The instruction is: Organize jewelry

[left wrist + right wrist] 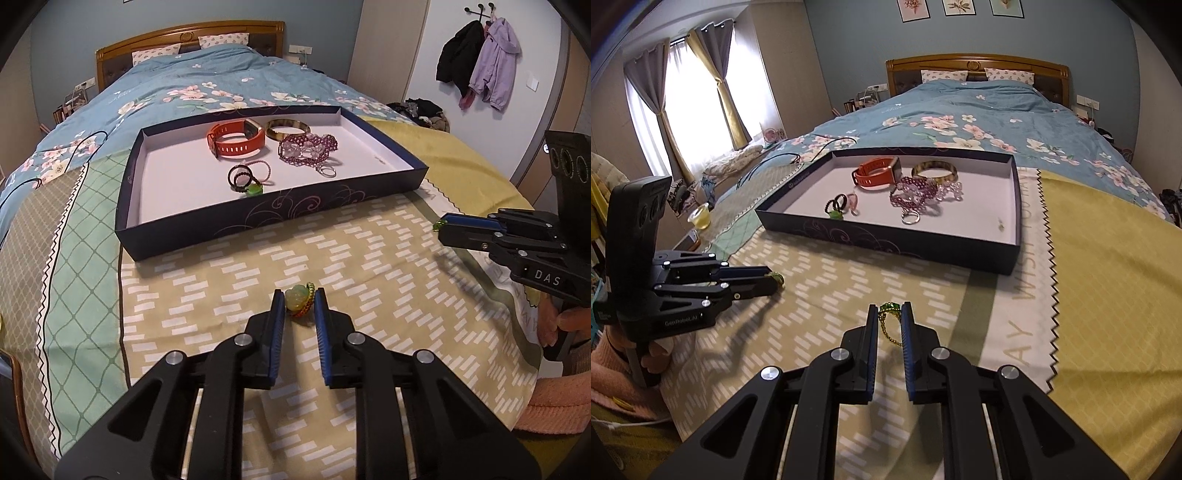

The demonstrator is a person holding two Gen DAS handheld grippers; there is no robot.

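Left fingers (280, 306) pinch a green pendant (300, 303); right fingers (874, 319) pinch a green-stone chain (889, 312); tray (258, 214) holds watch (236, 142), bangle (287, 128).

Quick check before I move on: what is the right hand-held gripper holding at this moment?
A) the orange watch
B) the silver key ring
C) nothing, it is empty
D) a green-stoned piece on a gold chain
D: in the right wrist view the right hand-held gripper is closed on a green-stoned piece on a gold chain, while the orange watch and the silver key ring lie in the tray.
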